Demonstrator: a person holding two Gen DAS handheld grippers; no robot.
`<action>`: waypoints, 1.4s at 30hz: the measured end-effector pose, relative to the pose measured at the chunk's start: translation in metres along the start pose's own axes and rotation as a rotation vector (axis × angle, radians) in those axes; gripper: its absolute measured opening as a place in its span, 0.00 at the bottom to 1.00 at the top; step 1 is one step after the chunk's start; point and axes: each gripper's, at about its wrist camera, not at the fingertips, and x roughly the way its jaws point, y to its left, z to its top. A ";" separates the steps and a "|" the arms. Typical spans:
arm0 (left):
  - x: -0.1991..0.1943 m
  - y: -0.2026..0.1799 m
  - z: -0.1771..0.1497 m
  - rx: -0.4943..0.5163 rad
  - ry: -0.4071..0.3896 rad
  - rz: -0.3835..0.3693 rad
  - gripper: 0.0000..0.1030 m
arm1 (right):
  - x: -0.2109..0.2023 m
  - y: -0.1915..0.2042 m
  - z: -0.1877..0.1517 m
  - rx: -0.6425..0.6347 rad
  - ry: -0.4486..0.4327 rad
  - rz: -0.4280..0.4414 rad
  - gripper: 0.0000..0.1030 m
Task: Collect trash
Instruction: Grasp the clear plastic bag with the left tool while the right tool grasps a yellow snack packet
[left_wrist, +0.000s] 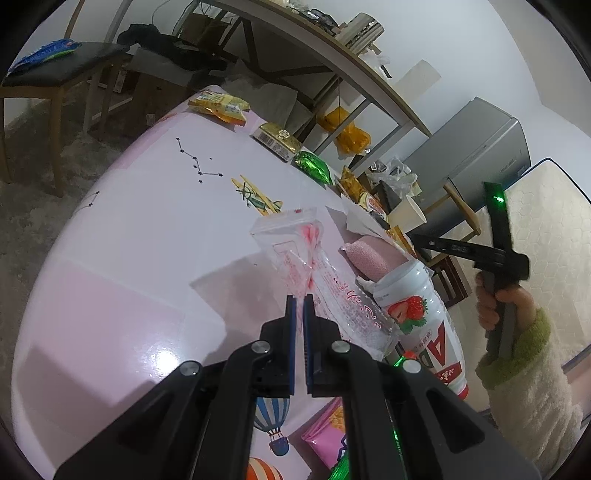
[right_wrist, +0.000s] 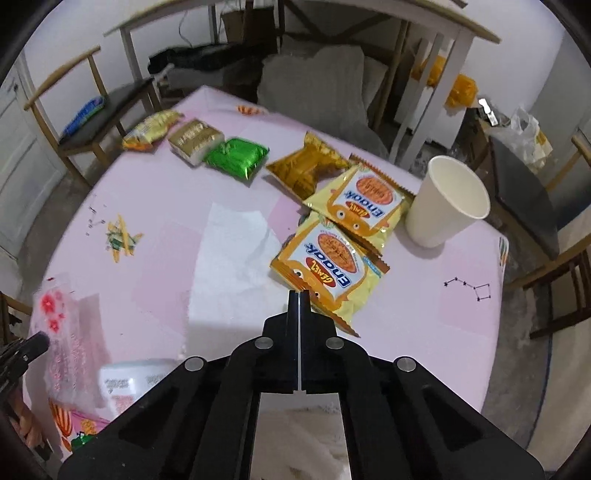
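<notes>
My left gripper (left_wrist: 300, 297) is shut on a clear plastic wrapper with red print (left_wrist: 295, 251) and holds it above the pink table (left_wrist: 129, 240). The wrapper also shows at the left edge of the right wrist view (right_wrist: 62, 332). My right gripper (right_wrist: 299, 293) is shut and empty, above the table's near side, next to two yellow snack packets (right_wrist: 328, 266). A white tissue (right_wrist: 229, 258) lies flat on the table to its left. A white paper cup (right_wrist: 447, 203) stands at the right. A white strawberry-drink bottle (left_wrist: 421, 317) stands beside the left gripper.
Yellow (right_wrist: 151, 129), gold (right_wrist: 195, 140), green (right_wrist: 236, 157) and amber (right_wrist: 306, 166) snack packs lie along the table's far side. A pink packet (left_wrist: 328, 435) lies near the front edge. A chair (right_wrist: 96, 122), a desk (right_wrist: 424, 44) and a dark stool (right_wrist: 524, 192) stand around the table.
</notes>
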 end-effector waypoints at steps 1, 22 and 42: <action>0.000 0.000 0.000 -0.002 -0.001 0.001 0.03 | -0.007 -0.002 -0.004 0.004 -0.018 0.002 0.00; 0.001 0.006 0.001 -0.032 -0.014 -0.014 0.03 | 0.036 0.023 0.027 -0.083 -0.023 -0.063 0.46; -0.068 -0.021 0.000 0.000 -0.170 -0.022 0.03 | -0.054 -0.013 -0.006 0.113 -0.204 0.103 0.00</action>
